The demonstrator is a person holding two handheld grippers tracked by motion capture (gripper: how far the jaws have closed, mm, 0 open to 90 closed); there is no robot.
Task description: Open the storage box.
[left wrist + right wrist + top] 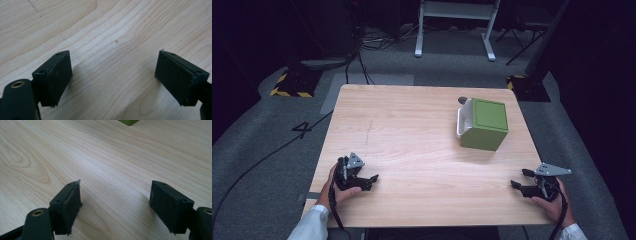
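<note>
A green box (484, 124) with a white part (463, 121) on its left side stands on the right half of the wooden table (412, 145); a small grey knob (462, 100) shows behind it. My left gripper (371, 180) rests near the front left edge, held by a hand, jaws open with only bare wood between them (113, 72). My right gripper (519, 179) rests near the front right corner, also open and empty (115, 200). A corner of the green box (128, 122) peeks in at the top of the right gripper view.
The table's wood surface stretches wide between the grippers and the box. Beyond the far edge lie a grey carpet floor with cables (362, 60), a white desk frame (454, 25) and yellow-black striped bases (292, 85).
</note>
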